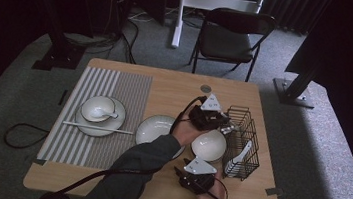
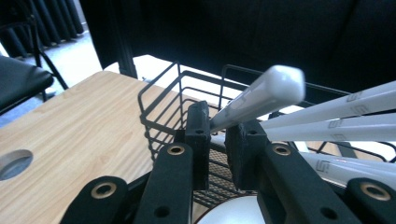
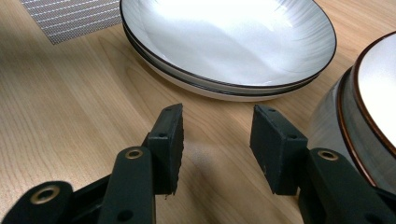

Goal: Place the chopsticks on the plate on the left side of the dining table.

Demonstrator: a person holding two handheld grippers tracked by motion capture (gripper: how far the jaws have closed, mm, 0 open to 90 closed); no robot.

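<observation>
Wooden table [image 1: 106, 172], chopstick [image 2: 261, 95] between left gripper [image 2: 219, 135] pads

Both grippers, left gripper [image 1: 223, 125] and right gripper [image 1: 191, 163], are black with brass-ringed screw holes, ribbed pads, grey triangular top plates, trailing black cables; sleeves dark grey.

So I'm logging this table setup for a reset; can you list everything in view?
Wire basket: one, black, table's right side.
Chopsticks: several, white, in the basket; one sits between the left jaws.
Spoon: one, white, in the basket.
Bowl: one, white, beside the basket.
Plate: one, white, table centre.
Placemat: one, striped grey, left.
Setting: plate, bowl, spoon, chopstick, white, on the placemat.
Chair: one, black, behind the table.
Left gripper: black, at the basket.
Right gripper: black, open, above the table.
</observation>
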